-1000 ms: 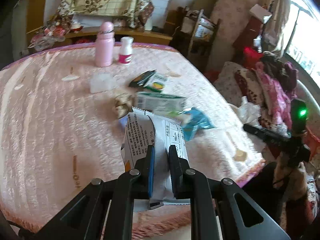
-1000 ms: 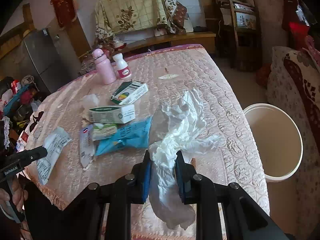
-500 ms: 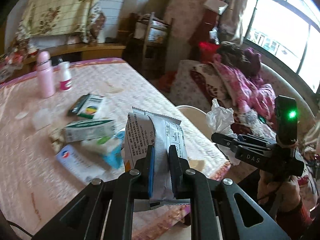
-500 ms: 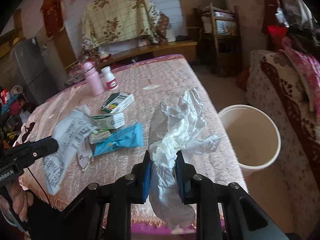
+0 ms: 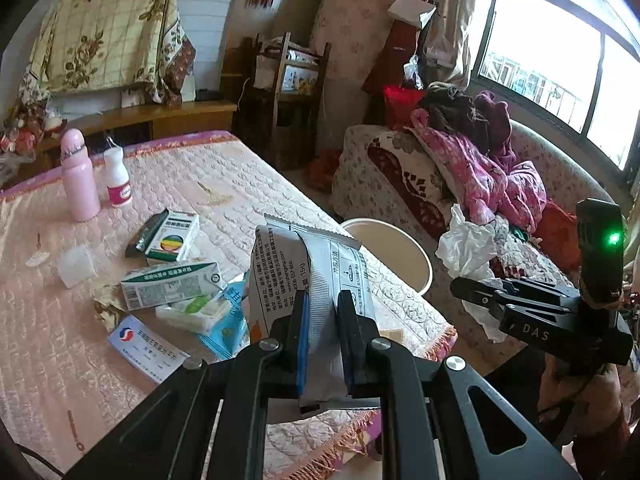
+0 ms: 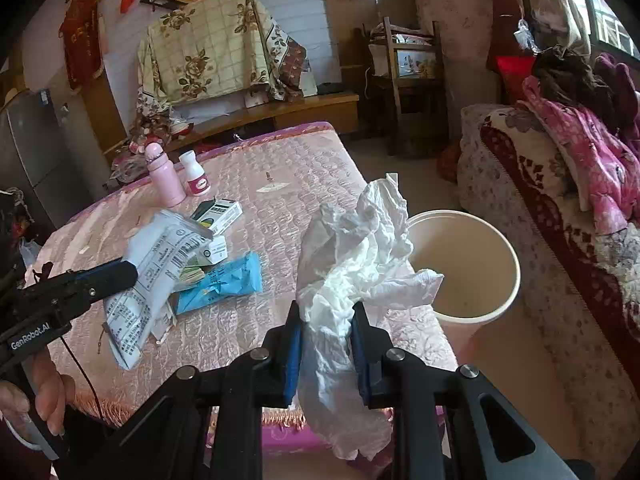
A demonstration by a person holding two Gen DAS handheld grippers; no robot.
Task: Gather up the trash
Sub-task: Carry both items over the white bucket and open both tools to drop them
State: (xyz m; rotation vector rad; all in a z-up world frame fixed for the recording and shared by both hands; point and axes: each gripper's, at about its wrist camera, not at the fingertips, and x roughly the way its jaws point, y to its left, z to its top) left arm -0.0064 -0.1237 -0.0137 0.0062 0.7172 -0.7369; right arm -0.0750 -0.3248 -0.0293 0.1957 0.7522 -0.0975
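Observation:
My left gripper point(image 5: 322, 308) is shut on a white printed packet wrapper point(image 5: 296, 264), held upright above the table's near corner. The same wrapper point(image 6: 156, 264) shows at the left of the right wrist view, pinched by the left gripper point(image 6: 128, 272). My right gripper point(image 6: 326, 316) is shut on a crumpled white tissue point(image 6: 356, 248), which hangs just left of the cream bin point(image 6: 496, 304). That bin point(image 5: 416, 256) stands on the floor beside the table's right edge. From the left wrist view, the right gripper point(image 5: 460, 284) holds its tissue point(image 5: 464, 244) right of the bin.
On the pink quilted table point(image 5: 48, 320) lie medicine boxes point(image 5: 172, 284), a blue packet point(image 6: 224, 284), a card point(image 5: 144, 344), a pink bottle point(image 5: 80, 176) and a white bottle point(image 5: 118, 180). A sofa point(image 6: 560, 240) piled with clothes stands right of the bin. A hand point(image 6: 48, 396) grips the left tool.
Both grippers have lifted off the table with their loads and swung right toward the bin. The bin and sofa have come into the left wrist view.

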